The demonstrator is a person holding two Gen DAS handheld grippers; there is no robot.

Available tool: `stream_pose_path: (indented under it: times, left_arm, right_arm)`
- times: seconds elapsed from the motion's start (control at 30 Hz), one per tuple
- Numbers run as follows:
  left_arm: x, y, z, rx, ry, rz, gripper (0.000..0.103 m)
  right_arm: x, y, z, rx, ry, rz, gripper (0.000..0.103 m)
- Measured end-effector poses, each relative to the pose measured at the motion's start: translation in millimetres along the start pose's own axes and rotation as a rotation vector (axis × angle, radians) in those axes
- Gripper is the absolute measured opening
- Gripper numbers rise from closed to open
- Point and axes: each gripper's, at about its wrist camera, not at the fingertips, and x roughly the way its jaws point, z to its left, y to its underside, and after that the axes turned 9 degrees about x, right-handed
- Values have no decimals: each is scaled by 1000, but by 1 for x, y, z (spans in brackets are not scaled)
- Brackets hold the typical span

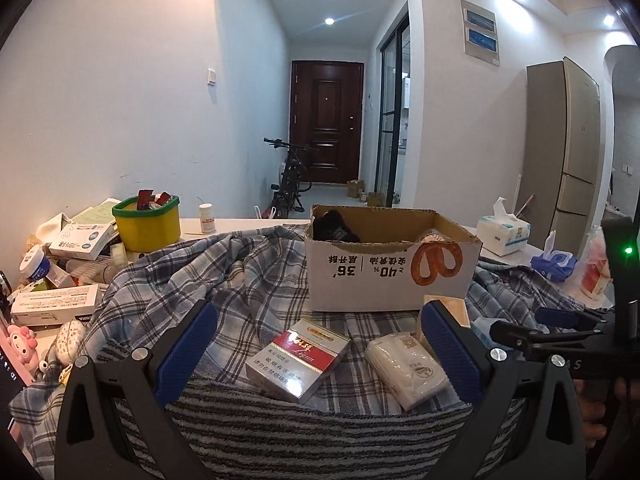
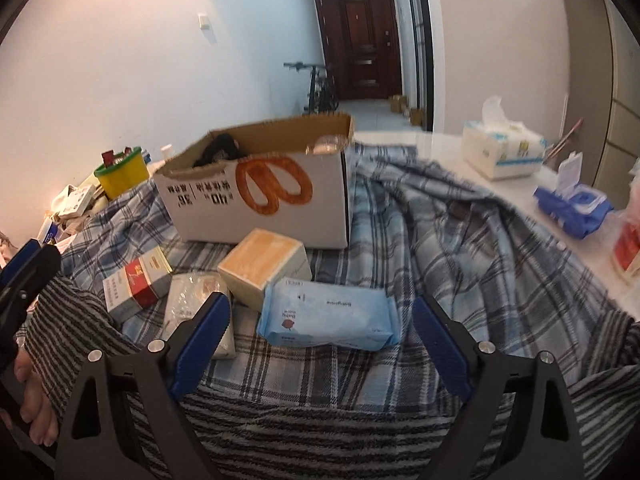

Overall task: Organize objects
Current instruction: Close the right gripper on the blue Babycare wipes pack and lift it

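My left gripper (image 1: pixel 319 314) is open over the plaid cloth (image 1: pixel 224 280). A red and white cigarette pack (image 1: pixel 298 360) lies flat between its blue pads, touching neither. A white wrapped packet (image 1: pixel 406 368) lies just inside the right pad. My right gripper (image 2: pixel 319 303) is open too, and a light blue wet-wipe pack (image 2: pixel 328 316) lies between its fingers with gaps on both sides. A yellow-topped box (image 2: pixel 264 264), the white packet (image 2: pixel 192 296) and the cigarette pack (image 2: pixel 138 284) lie to its left. Behind stands an open cardboard box (image 2: pixel 256 200) with a dark item inside.
A yellow tub (image 1: pixel 146 224), a small white bottle (image 1: pixel 207 218) and several medicine boxes (image 1: pixel 56 304) crowd the table's left. A tissue box (image 1: pixel 504 234), blue wipes (image 1: pixel 554 262) and a red and white bag (image 1: pixel 596 272) sit on the right. A striped towel (image 1: pixel 320 436) covers the near edge.
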Motion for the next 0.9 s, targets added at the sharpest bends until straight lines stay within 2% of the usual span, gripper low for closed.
stream_pose_path:
  times: [0.3, 0.37, 0.6, 0.67, 0.73, 0.83, 0.9]
  left_arm:
    - [7, 1, 0, 0, 4, 33, 103]
    - [8, 1, -1, 4, 7, 36, 103]
    - [10, 1, -4, 11, 5, 46, 103]
    - [10, 2, -3, 4, 7, 51, 103]
    - [11, 2, -2, 0, 7, 52, 103]
    - [11, 2, -1, 4, 6, 51, 103]
    - [12, 3, -1, 4, 6, 52, 103]
  right_arm:
    - [18, 4, -5, 18, -7, 81, 79]
    - [21, 5, -6, 23, -11, 97, 69]
    - [15, 5, -2, 7, -15, 66, 54]
    - [12, 5, -1, 0, -18, 50, 46]
    - [9, 4, -2, 2, -24, 42, 48]
    - [9, 3, -5, 20, -12, 36, 75]
    - [10, 2, -8, 34, -14, 42, 81]
